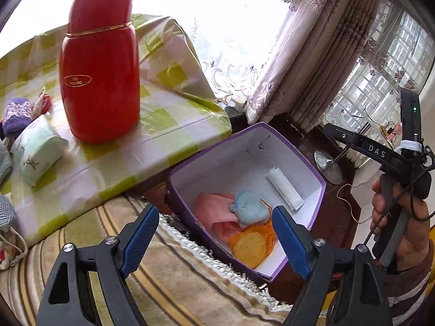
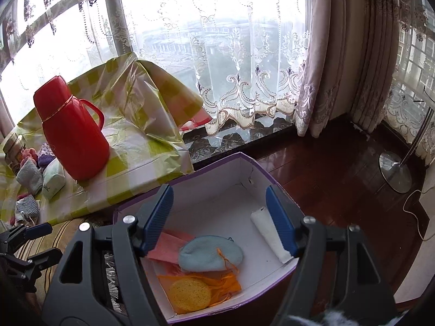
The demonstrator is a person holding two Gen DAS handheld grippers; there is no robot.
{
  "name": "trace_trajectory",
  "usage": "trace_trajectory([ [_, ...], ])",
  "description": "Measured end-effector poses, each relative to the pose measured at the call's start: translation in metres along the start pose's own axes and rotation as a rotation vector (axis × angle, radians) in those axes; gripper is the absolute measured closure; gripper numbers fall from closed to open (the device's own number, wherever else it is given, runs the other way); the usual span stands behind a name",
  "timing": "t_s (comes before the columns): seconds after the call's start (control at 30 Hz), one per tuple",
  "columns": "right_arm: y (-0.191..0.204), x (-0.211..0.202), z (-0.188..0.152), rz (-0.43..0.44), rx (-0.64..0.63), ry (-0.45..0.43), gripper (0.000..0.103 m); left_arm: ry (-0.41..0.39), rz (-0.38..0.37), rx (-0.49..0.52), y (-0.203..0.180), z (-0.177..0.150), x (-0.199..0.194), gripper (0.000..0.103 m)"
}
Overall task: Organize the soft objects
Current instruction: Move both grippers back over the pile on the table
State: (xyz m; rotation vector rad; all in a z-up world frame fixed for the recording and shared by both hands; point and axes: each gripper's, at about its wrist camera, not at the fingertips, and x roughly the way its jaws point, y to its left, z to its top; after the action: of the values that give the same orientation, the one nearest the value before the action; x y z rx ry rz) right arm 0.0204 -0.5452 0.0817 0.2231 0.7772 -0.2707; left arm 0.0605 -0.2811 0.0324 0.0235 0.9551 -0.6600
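Waiting on the desk (image 1: 168,133) at about nine o'clock in the left wrist view are the soft things not yet put away: a purple sock (image 1: 16,116), a pale green tissue pack (image 1: 36,152) and a checked cloth bag (image 1: 5,212), all lying close together so they are easy to reach. Just beside them, toward ten o'clock, stands a tall red flask (image 1: 100,73); it is hard, so it likely stays where it is. Next comes the left tool (image 1: 216,240), spread wide with nothing between its blue pads (image 1: 141,240), hanging over the striped blanket (image 1: 176,279) and looking ready to go and fetch another thing. Past it, near the middle, the purple box (image 1: 315,171) sits low beside the desk with its top open, so things can be dropped straight in. Inside it lie a pink cloth (image 1: 214,212), a light blue pouch (image 1: 250,206) resting on the pink cloth, a yellow sponge in an orange net (image 1: 250,247) and a white roll (image 1: 285,191) by the far wall. At three o'clock a hand (image 1: 407,225) holds the right tool (image 2: 220,221), which is also spread wide and empty, right above the box, as if it has nothing left to put down.
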Motion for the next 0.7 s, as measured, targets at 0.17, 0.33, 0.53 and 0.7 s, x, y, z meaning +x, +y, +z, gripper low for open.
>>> trace_trajectory([
  [0.17,0.039,-0.007,0.005,0.069,-0.072,-0.022,0.029,-0.049,0.057,-0.042,0.029,-0.006,-0.024,0.017],
  [0.33,0.093,-0.014,0.000,0.148,-0.179,-0.031,0.029,-0.111,0.123,-0.071,0.056,-0.018,-0.051,0.017],
  [0.53,0.163,-0.018,-0.013,0.264,-0.301,-0.006,0.029,-0.171,0.190,-0.121,0.093,-0.033,-0.086,0.017],
  [0.7,0.210,-0.011,-0.026,0.339,-0.366,0.055,0.029,-0.216,0.232,-0.215,0.133,-0.053,-0.119,0.017],
])
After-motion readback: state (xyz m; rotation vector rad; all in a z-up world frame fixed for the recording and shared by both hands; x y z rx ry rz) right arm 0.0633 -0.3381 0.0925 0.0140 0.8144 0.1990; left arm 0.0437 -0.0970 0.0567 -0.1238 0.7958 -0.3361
